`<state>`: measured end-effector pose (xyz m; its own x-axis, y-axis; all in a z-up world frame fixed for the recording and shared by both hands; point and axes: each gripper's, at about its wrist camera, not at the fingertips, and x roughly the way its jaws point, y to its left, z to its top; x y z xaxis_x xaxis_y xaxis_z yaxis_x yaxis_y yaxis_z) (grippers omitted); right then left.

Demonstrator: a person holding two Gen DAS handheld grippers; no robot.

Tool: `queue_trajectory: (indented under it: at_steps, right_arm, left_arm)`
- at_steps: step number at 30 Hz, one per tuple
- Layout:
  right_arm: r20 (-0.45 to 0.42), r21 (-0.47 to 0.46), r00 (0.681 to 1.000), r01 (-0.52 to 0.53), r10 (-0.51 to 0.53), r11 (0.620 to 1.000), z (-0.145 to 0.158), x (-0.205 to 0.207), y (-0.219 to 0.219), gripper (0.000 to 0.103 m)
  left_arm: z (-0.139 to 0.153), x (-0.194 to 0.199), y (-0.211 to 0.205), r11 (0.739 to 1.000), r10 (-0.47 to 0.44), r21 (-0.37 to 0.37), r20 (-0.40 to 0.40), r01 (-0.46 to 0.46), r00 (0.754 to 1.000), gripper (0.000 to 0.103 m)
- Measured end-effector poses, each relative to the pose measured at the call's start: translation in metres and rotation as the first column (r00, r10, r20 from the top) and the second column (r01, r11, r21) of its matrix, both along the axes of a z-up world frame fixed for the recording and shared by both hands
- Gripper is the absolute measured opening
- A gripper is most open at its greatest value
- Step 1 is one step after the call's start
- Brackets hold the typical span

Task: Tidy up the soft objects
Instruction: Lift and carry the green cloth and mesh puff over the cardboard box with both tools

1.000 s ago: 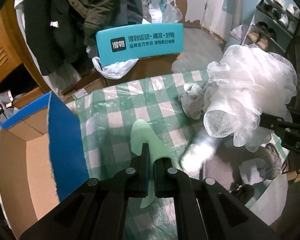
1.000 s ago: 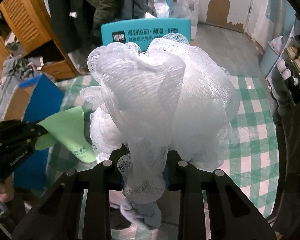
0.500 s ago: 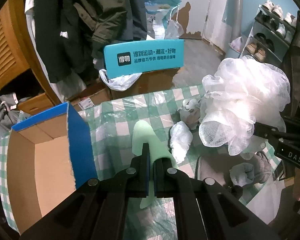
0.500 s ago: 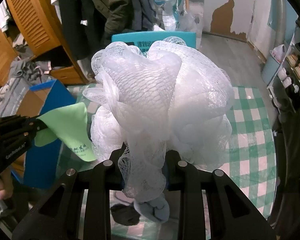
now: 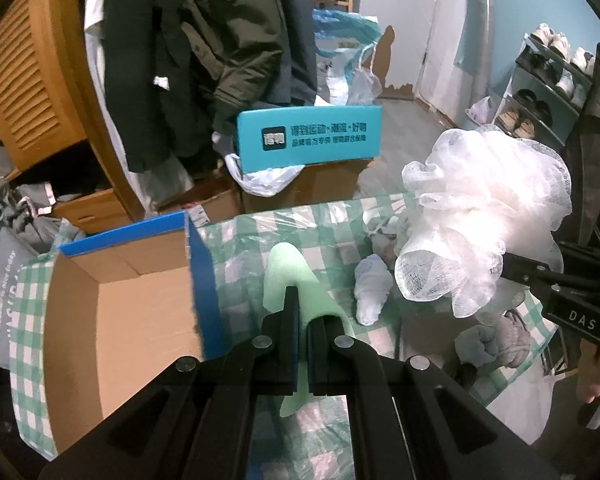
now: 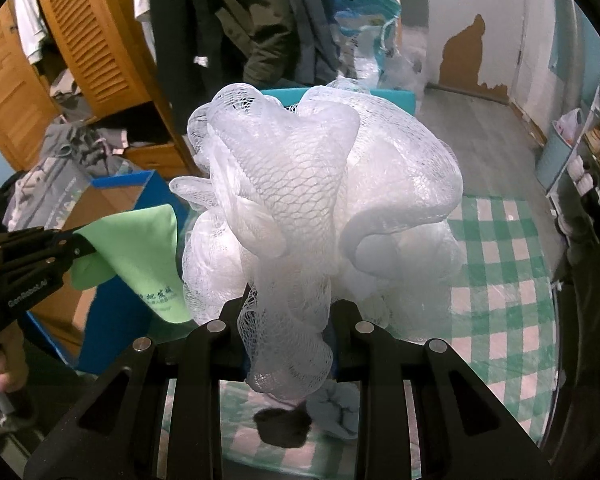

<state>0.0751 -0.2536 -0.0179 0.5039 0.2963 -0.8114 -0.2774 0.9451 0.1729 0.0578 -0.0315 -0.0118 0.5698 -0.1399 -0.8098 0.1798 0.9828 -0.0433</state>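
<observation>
My left gripper point(image 5: 302, 308) is shut on a thin light green cloth point(image 5: 288, 276) that hangs in the air just right of the blue cardboard box point(image 5: 132, 304), whose top is open. The same green cloth point(image 6: 140, 252) shows at the left of the right wrist view, pinched by the left gripper point(image 6: 76, 246). A big white mesh bath puff point(image 6: 320, 216) fills that view, with my right gripper point(image 6: 290, 316) shut on its lower folds. From the left wrist view the puff point(image 5: 484, 216) hangs at the right above the green checked tablecloth point(image 5: 244, 248).
Rolled socks, white point(image 5: 370, 292) and grey point(image 5: 496, 340), lie on the tablecloth; a dark sock point(image 6: 282, 426) lies under the puff. Behind the table stand a teal box lid point(image 5: 308, 138), hanging coats point(image 5: 204, 52), a wooden louvred wardrobe point(image 5: 28, 80) and a shoe rack point(image 5: 548, 80).
Both grippers have risen with their loads. The blue box has come further into the left wrist view, and the table has dropped away below.
</observation>
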Motion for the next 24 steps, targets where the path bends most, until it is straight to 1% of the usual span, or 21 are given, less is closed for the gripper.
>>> queue_trajectory:
  at_steps: [7, 14, 24]
  right_arm:
    - [0.016, 0.004, 0.999, -0.034, 0.034, 0.999, 0.007, -0.001, 0.018, 0.025]
    - [0.036, 0.021, 0.997, -0.072, 0.071, 0.997, 0.019, 0.0, 0.043, 0.025]
    - [0.055, 0.029, 0.985, -0.168, 0.166, 0.985, 0.033, 0.001, 0.103, 0.025]
  left_arm:
    - [0.016, -0.008, 0.023, 0.999, 0.042, -0.019, 0.029, -0.042, 0.999, 0.003]
    - [0.036, -0.022, 0.052, 0.995, 0.096, -0.036, 0.083, -0.093, 0.992, 0.003]
    - [0.048, -0.035, 0.097, 0.982, 0.184, -0.068, 0.116, -0.177, 0.976, 0.003]
